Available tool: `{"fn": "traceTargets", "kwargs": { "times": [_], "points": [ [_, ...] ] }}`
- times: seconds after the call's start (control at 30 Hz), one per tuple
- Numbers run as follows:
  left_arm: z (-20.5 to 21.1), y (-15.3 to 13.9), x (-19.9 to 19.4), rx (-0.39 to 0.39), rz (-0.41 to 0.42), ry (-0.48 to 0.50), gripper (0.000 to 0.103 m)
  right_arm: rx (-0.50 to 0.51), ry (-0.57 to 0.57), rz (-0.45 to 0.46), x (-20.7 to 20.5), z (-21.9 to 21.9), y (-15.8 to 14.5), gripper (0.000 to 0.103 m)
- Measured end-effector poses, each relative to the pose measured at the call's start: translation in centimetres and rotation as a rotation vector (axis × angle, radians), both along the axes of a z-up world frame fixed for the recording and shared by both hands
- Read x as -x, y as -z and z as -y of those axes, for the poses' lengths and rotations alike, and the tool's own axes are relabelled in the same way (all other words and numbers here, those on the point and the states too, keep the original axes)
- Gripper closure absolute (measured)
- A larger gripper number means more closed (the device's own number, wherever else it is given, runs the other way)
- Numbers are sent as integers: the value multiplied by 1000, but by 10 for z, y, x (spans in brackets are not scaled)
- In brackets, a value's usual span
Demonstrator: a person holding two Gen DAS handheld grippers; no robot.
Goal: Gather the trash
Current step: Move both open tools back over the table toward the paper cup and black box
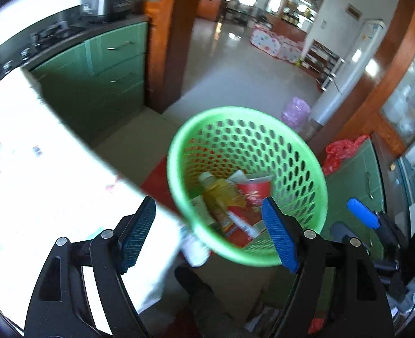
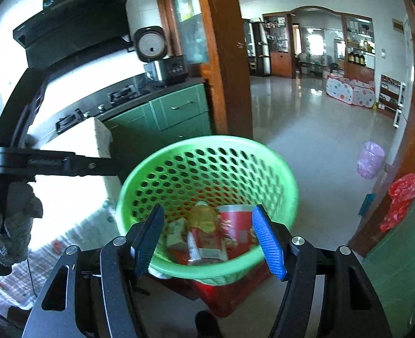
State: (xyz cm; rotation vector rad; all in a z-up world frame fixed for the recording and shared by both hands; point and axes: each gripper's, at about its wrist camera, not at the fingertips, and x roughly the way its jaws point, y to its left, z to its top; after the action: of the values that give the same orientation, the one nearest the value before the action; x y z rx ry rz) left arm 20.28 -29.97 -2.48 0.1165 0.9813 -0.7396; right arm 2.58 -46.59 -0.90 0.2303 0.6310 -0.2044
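A green basket [image 2: 207, 169] is sitting on a red stool [image 2: 227, 295] just beside the white table [image 1: 38, 155], near the green cabinets [image 1: 108, 64]. Inside it are lying a red cup [image 2: 235, 225], a yellow bottle [image 1: 218, 197] and a few small cartons [image 2: 176, 233]. The left gripper [image 1: 207, 233] is hanging over the basket's near rim, jaws released and gripping nothing. The right gripper [image 2: 207, 242] is hovering at the near rim too, jaws spread, nothing clamped. A gloved hand [image 2: 13, 225] is showing at far left in the right view.
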Motion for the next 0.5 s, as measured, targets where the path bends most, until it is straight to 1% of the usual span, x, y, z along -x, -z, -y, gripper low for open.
{"fn": "traceTargets", "kwargs": {
  "times": [0.17, 0.27, 0.5],
  "points": [
    [-63, -15, 6, -3, 37, -114, 25, -4, -79, 15, -15, -29, -10, 37],
    [-103, -20, 7, 0, 41, -189, 25, -8, -141, 19, -26, -52, -14, 37],
    [-192, -27, 10, -12, 70, -361, 25, -19, -300, 3, -58, -115, -18, 36]
  ]
}}
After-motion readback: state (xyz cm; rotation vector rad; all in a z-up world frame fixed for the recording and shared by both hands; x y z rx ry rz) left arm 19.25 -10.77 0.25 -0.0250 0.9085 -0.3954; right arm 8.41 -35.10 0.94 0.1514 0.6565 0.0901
